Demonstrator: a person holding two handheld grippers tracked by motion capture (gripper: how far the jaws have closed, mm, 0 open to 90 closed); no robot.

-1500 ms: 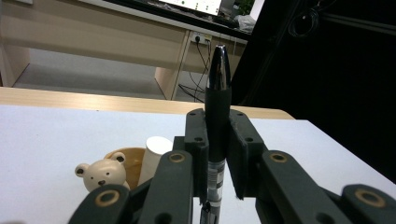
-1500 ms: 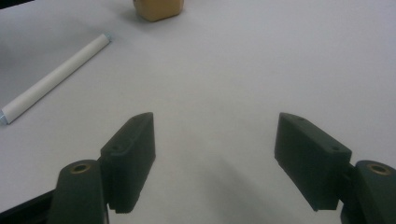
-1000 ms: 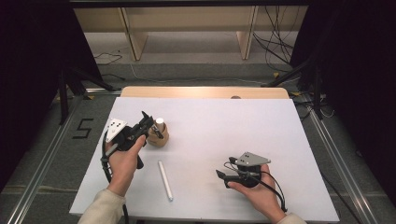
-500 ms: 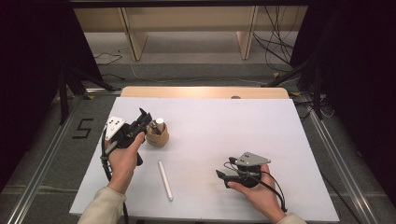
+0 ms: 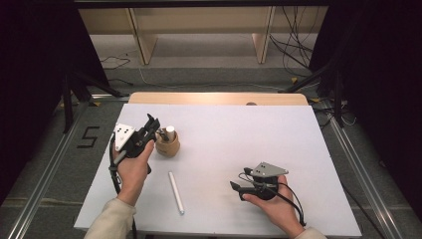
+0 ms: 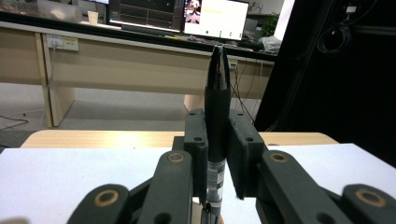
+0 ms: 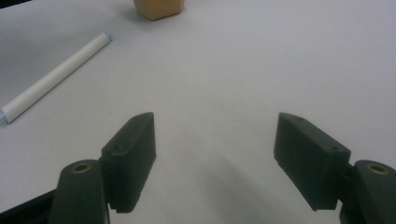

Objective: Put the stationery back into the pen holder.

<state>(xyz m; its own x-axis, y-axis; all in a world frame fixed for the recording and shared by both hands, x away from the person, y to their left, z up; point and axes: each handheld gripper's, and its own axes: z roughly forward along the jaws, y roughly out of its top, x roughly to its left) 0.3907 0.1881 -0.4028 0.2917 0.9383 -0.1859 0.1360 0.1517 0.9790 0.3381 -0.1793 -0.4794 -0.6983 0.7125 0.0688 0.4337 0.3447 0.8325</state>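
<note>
Left gripper, fingers clamped on an upright black pen, sits just beside the wooden holder; right gripper, fingers apart, rests well away.

A white cylinder lies near the desk's front edge; monitors glow on a far bench
</note>
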